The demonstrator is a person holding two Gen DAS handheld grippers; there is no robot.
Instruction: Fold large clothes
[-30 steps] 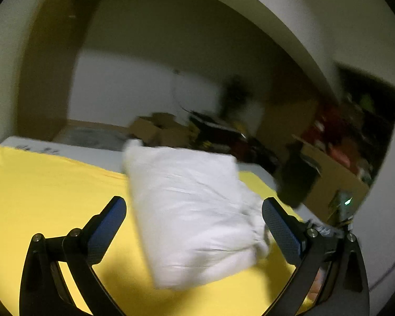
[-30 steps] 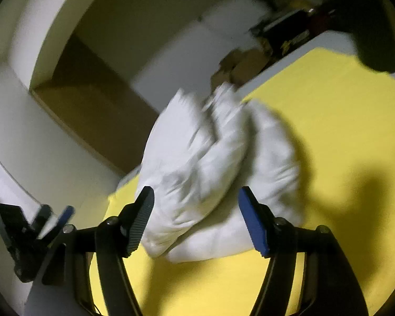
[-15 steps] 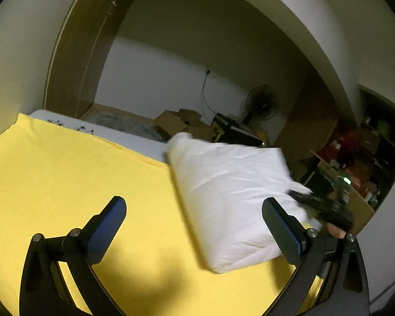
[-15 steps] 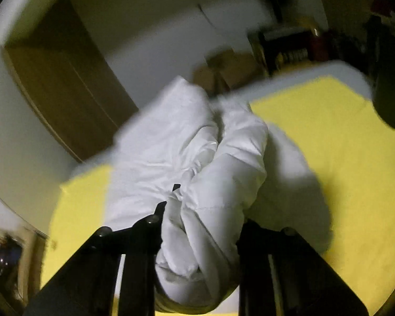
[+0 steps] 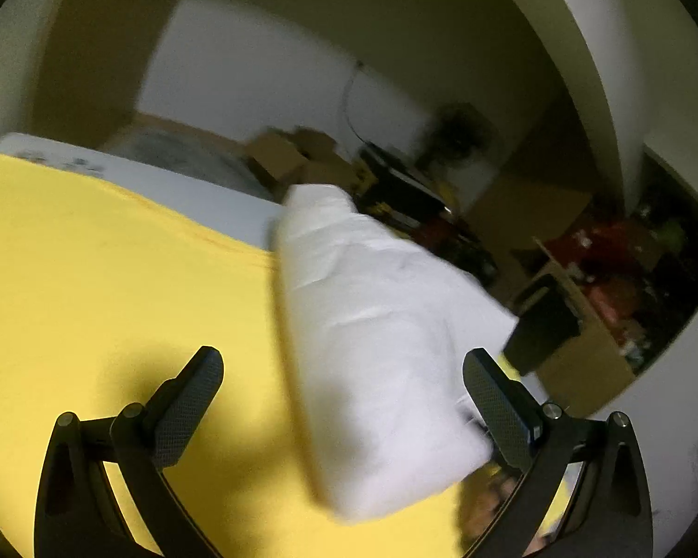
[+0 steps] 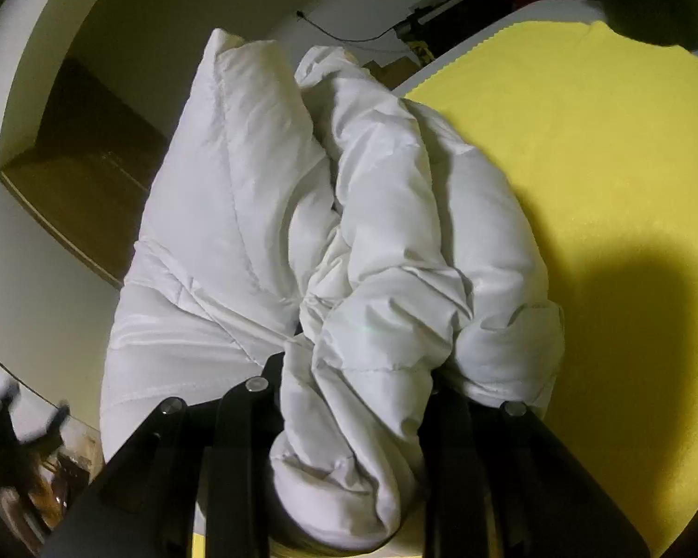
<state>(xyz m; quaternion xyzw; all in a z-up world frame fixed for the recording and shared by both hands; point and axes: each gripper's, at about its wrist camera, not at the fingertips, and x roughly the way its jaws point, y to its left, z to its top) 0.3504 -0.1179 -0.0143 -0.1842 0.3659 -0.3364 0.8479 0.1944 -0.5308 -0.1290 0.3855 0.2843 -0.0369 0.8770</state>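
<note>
A white padded jacket lies folded in a thick bundle on a yellow sheet. My left gripper is open, low over the sheet; the bundle's near end sits between its fingers, closer to the right one, and neither pad presses it. In the right wrist view, my right gripper pinches a thick roll of the jacket. Its jaws are opening slightly with the fabric still squeezed between them. The pads are buried in the cloth. The yellow sheet spreads out to the right.
The sheet covers a white mattress whose far edge shows. Beyond it are cardboard boxes, a fan, a dark bin and cluttered shelves. A brown wardrobe stands behind the jacket.
The right gripper, open a second ago, has closed on a roll of the jacket and sunk lower. The left gripper has swung nearer, so the bundle now reaches between its fingers.
</note>
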